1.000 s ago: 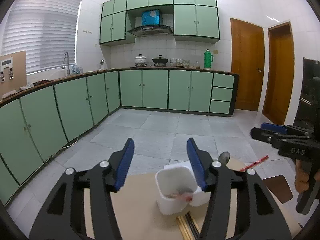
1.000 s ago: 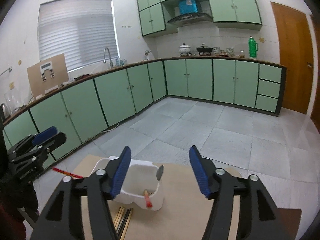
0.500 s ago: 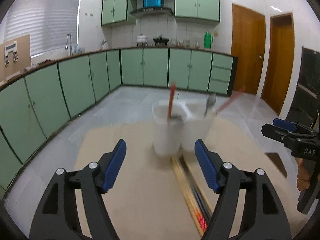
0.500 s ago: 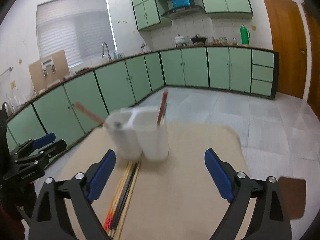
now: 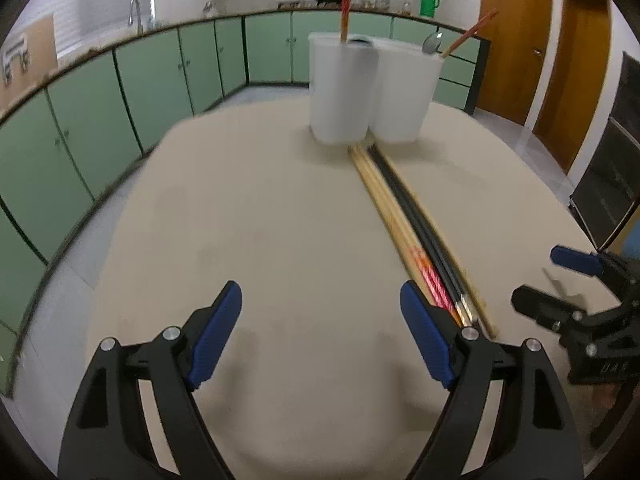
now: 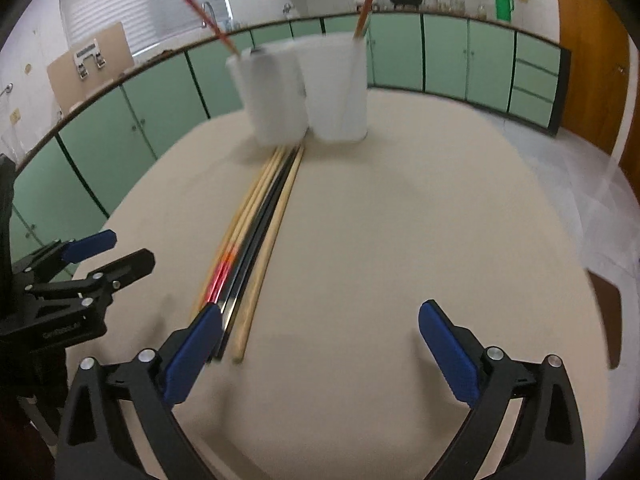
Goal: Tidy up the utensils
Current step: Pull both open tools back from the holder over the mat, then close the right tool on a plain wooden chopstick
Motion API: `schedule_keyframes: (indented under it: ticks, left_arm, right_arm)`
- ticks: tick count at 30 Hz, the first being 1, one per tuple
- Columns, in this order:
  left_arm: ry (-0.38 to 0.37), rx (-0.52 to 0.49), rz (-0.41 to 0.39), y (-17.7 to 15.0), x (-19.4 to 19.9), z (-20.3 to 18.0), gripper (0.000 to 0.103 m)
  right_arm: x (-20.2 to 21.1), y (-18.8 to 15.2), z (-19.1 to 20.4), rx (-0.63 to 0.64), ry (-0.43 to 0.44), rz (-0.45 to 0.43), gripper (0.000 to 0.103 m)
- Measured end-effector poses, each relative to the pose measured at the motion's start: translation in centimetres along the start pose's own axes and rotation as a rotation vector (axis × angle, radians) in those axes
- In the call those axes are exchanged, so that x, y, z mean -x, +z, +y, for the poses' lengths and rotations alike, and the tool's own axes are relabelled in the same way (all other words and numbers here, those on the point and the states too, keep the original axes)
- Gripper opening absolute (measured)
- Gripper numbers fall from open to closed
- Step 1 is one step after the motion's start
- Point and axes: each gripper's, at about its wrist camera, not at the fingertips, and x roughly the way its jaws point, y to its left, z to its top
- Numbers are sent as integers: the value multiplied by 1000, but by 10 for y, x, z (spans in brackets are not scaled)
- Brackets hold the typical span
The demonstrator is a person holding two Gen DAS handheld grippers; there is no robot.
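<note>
Spoon [image 5: 431,43] visible in left view only; right view blurred.

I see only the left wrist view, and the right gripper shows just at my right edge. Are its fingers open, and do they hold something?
Observer: In the right wrist view the right gripper is wide open; only the bare beige round table shows between its fingers.
Operator: Where is it relative to the chopsticks?
Observer: Its left blue finger pad covers the near ends of the bundle of wooden and black chopsticks, which lies flat. I cannot tell whether they touch.
Operator: Is anything on its other side?
Observer: A dark brown flat piece shows past the table's right edge; I cannot tell what it is.
</note>
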Motion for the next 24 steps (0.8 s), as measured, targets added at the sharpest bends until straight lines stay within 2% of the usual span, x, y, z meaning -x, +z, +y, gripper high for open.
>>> schedule_keyframes:
  ticks: [5,9,16,18,20,24]
  left_arm:
    - [-2,20,30,-13,-3,1,80]
    - [1,22,37,-15,-4,-4,80]
    - [0,38,39,-15,-6,-2,81]
    - [-1,40,39,-15,-5,-2,81]
    - [-1,40,39,-15,-5,-2,81]
    - [-3,39,38,-15,-5,-3,81]
  right_arm:
    - [-6,-10,14,35,-10,19,94]
    - [-7,-10,21,63,-28,26,81]
    - [-11,-12,34,125,-65,42,63]
    - [-10,-11,38,146,-67,39,51]
    - [-10,-11,44,173,-59,35,43]
    - [-10,-12,51,209,-33,34,16]
